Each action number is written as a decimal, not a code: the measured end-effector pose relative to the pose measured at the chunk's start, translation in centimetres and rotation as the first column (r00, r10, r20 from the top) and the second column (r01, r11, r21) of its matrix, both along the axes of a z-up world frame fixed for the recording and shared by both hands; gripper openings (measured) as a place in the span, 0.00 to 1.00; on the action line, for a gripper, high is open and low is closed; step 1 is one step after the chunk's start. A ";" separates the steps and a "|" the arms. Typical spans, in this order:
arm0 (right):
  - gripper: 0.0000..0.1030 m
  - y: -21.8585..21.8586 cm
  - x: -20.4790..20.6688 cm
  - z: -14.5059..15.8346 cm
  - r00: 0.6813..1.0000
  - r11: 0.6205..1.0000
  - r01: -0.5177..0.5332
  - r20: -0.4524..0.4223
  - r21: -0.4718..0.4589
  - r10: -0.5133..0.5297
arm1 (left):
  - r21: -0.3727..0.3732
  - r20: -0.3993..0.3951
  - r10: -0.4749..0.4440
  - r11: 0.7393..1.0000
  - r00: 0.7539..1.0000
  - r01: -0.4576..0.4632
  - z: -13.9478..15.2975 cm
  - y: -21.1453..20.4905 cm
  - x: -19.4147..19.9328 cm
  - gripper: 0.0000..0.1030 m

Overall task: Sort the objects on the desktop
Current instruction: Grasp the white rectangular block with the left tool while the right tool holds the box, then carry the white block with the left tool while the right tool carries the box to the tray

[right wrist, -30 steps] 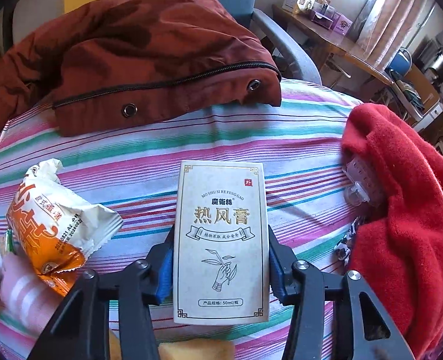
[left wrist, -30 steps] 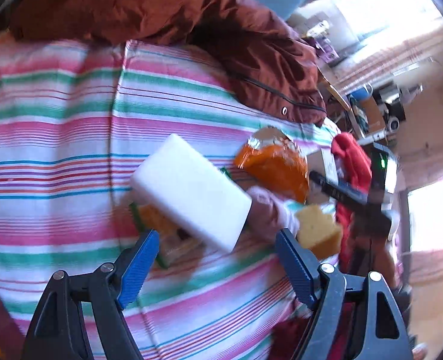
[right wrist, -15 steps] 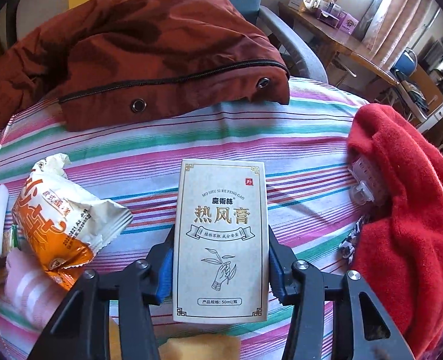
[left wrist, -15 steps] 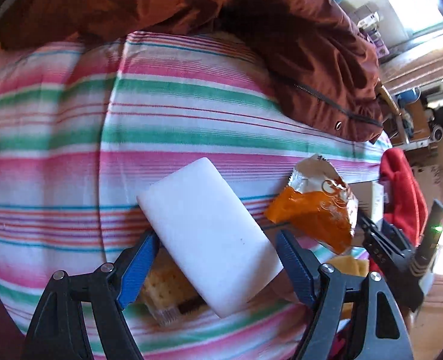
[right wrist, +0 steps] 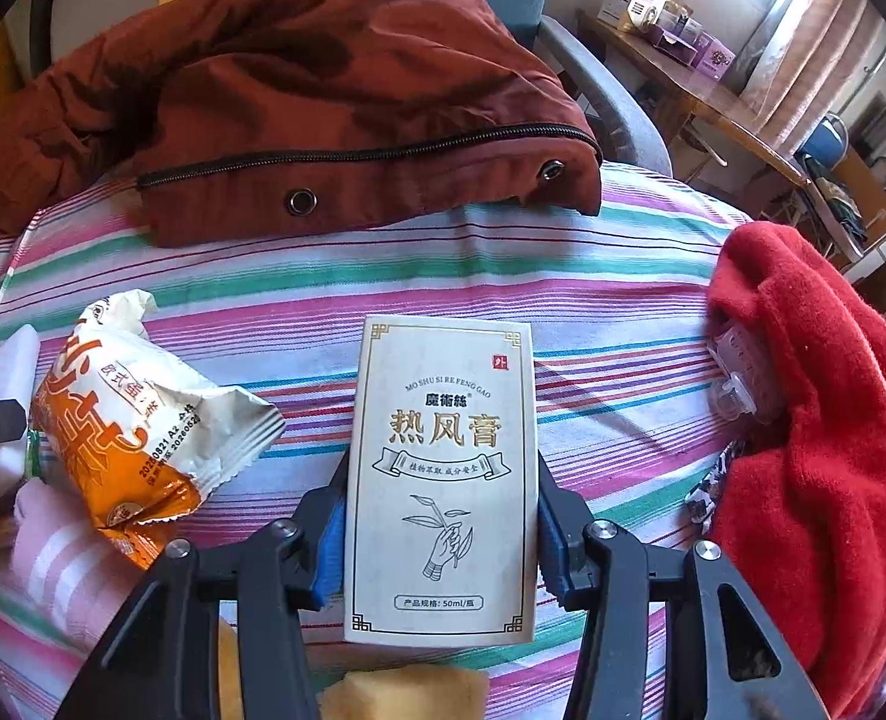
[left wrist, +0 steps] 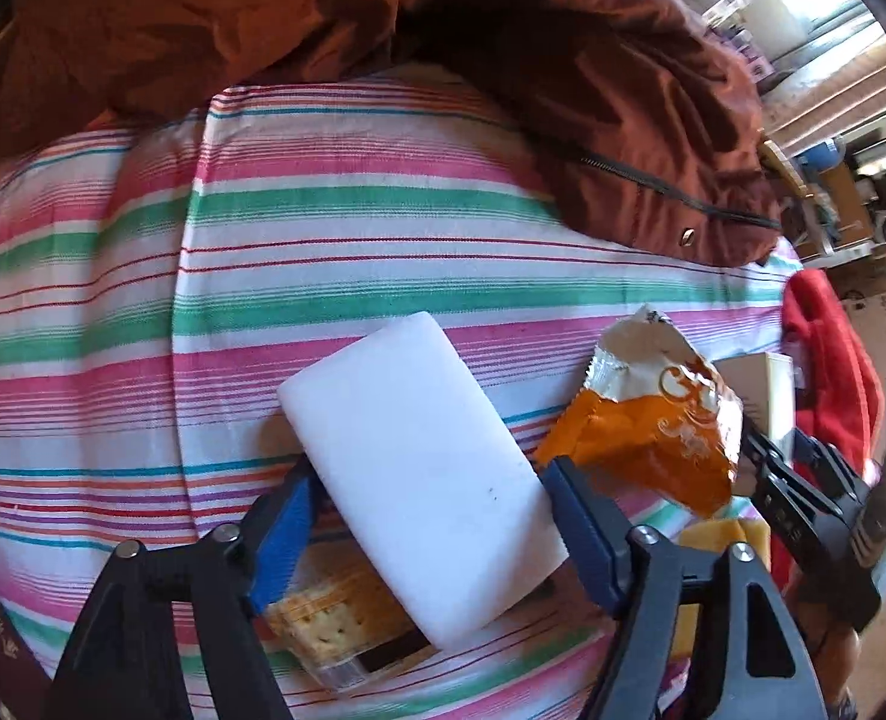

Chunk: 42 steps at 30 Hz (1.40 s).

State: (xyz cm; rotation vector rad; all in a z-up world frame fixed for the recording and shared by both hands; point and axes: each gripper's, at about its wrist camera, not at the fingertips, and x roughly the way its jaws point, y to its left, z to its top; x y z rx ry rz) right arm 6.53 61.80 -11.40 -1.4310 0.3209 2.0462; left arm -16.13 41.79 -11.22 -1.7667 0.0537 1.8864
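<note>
In the left wrist view a white sponge block lies tilted on a clear pack of crackers. My left gripper is closing on the block, and both blue pads touch its long sides. In the right wrist view my right gripper is shut on a cream carton with gold lettering, which lies flat on the striped cloth. An orange and white snack bag lies between the two grippers.
A rust-brown jacket covers the far side of the cloth. A red fleece is heaped at the right with a clear plastic piece against it. A yellow sponge and a pink striped item lie near the front.
My left gripper moved forward and down over the white block, then narrowed until its pads met the block's sides. The right gripper and its carton stayed put.
</note>
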 end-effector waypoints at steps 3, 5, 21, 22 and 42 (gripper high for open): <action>0.50 0.2 0.2 0.5 1.000 1.000 0.008 -0.023 0.000 -0.008 | 0.031 -0.031 -0.021 0.999 0.999 0.022 0.4 -2.2 0.2 0.67; 0.50 0.6 0.6 1.0 0.998 1.000 0.031 -0.049 0.000 -0.031 | 0.046 -0.050 -0.047 0.998 0.998 0.049 0.7 -3.2 0.5 0.67; 0.50 0.0 1.8 5.4 0.943 0.999 0.003 -0.333 -0.039 -0.016 | 0.125 -0.379 -0.122 0.975 0.917 0.182 7.5 -10.4 7.6 0.67; 0.50 -0.3 1.7 5.6 0.936 0.998 -0.014 -0.353 -0.058 -0.008 | 0.128 -0.388 -0.118 0.975 0.914 0.181 7.8 -10.9 8.1 0.67; 0.50 -16.7 -3.8 10.3 0.864 0.927 -0.354 -0.422 -0.124 0.274 | 0.193 -0.425 0.128 0.980 0.896 -0.049 9.8 -26.6 10.3 0.67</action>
